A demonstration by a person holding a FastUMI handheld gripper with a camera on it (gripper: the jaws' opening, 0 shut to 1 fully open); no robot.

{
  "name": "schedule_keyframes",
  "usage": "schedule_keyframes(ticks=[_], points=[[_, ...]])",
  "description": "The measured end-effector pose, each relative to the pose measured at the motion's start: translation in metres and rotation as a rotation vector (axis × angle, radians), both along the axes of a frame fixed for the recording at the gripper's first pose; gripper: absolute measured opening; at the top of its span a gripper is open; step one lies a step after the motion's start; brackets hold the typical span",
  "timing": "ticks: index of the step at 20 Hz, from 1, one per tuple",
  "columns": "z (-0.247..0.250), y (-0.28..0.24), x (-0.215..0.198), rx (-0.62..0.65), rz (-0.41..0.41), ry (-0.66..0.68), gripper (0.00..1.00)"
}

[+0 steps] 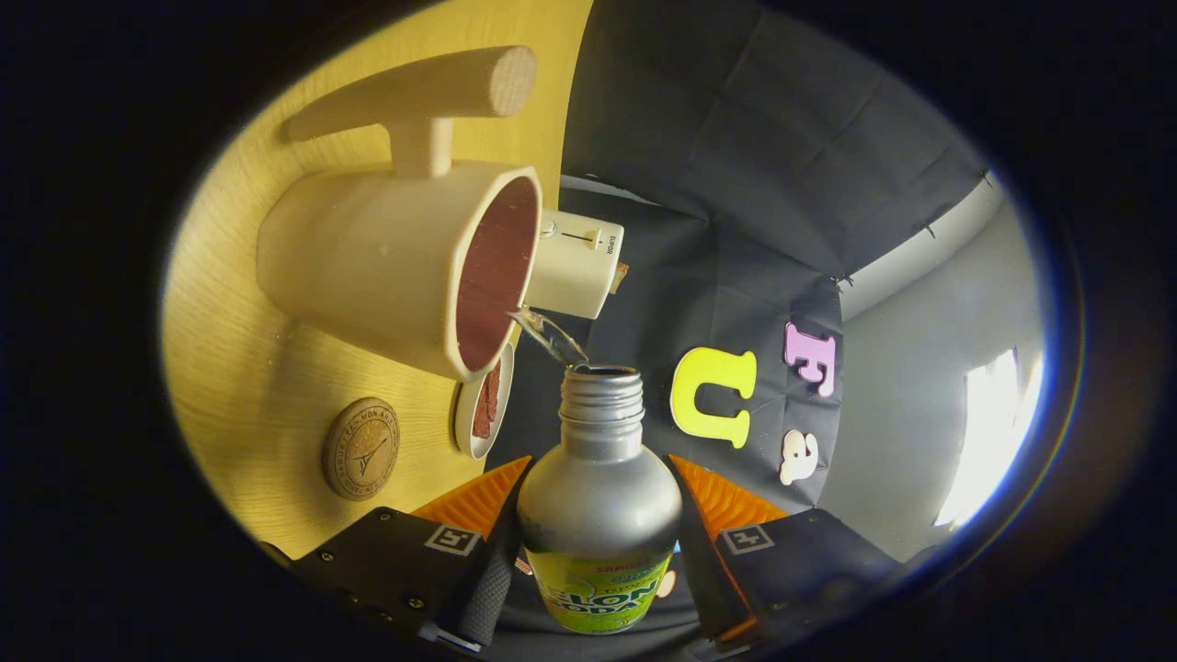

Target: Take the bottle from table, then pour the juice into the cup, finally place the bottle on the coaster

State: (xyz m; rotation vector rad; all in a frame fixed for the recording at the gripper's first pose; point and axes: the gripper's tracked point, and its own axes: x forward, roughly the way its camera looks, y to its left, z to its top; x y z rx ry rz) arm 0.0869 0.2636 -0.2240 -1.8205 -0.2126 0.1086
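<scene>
The pale wooden table (276,386) carries a round cork coaster (360,448) and a cream wooden cup (395,262). My claw (598,552) grips the silver juice bottle (598,496) between both fingers, tipped, liquid streaming into the cup.

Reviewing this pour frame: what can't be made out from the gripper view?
- Liquid level in the cup: only a dark interior shows from this rolled angle.
- What remains in the bottle: its metal wall is opaque.
- Finger contact on the bottle: the gripper grips it, pads hidden behind the body.
- Coaster print: too small.
- White box beyond the cup: partly hidden.
</scene>
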Motion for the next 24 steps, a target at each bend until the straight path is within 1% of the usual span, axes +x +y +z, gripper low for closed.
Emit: schedule_keyframes(ticks=[8,24], points=[[0.012,-0.001,0.005,-0.022,0.001,-0.020,0.80],[0.035,-0.011,0.002,-0.072,0.001,-0.062,0.80]])
